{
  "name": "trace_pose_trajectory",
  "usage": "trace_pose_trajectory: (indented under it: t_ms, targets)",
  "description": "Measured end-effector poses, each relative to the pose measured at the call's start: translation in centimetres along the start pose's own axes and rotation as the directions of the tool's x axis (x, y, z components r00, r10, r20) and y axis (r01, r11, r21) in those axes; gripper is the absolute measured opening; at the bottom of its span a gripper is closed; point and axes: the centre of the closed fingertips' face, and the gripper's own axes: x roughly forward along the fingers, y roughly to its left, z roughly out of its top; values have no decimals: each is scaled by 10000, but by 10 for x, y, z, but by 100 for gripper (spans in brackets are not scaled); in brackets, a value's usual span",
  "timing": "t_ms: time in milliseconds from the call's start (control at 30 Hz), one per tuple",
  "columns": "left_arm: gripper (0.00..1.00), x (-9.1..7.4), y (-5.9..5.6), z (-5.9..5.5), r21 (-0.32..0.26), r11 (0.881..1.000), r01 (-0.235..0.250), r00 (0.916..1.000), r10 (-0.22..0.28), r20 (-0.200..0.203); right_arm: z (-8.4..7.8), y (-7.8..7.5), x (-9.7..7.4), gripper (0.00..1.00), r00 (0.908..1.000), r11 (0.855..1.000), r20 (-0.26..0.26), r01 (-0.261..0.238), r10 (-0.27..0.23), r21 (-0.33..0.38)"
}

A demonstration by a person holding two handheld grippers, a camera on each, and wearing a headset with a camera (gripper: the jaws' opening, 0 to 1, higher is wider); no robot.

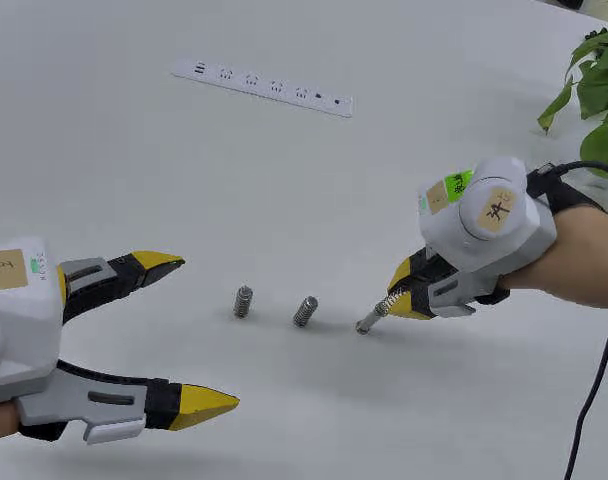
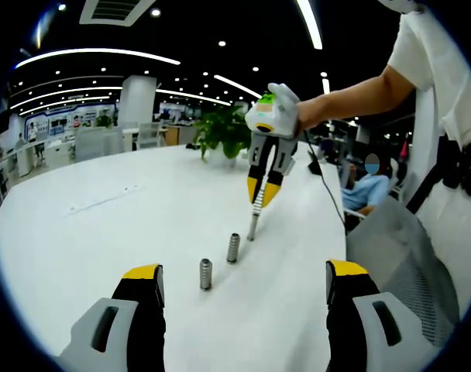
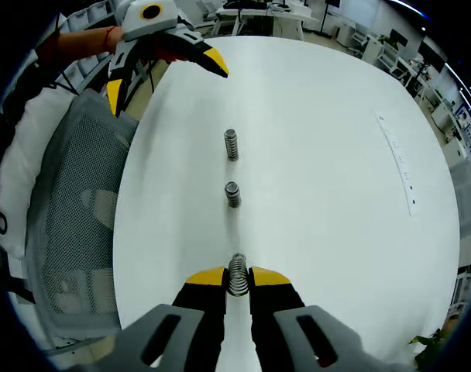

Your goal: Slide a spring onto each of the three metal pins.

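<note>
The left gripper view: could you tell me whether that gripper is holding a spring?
No, the left gripper stands open, with only bare white table between its jaws.

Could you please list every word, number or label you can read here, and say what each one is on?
Nothing reads clearly.
Left gripper, tan sticker: one handwritten mark, too blurred.
Right gripper, cap sticker: handwritten mark, unreadable.
Right gripper, green sticker: print too small.
Power strip: no legible text.
</note>
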Motion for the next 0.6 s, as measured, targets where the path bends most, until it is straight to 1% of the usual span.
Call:
trace_pose_trajectory:
  t_ms: [333,467,600]
  targets:
    - [86,2,0,-1,-49,10000,-9,10000,9,2,0,0,8,12,10000,10000,-19,-53,53,-64]
    - [86,3,0,-2,-46,10000,9,10000,-9,-34,0,1,12,12,9999,9998,-108,-24,22,-191]
    - [86,3,2,-3,-46,10000,-11,10000,10,-30,-1,-1,15,12,10000,9998,-73,-11,10,-179]
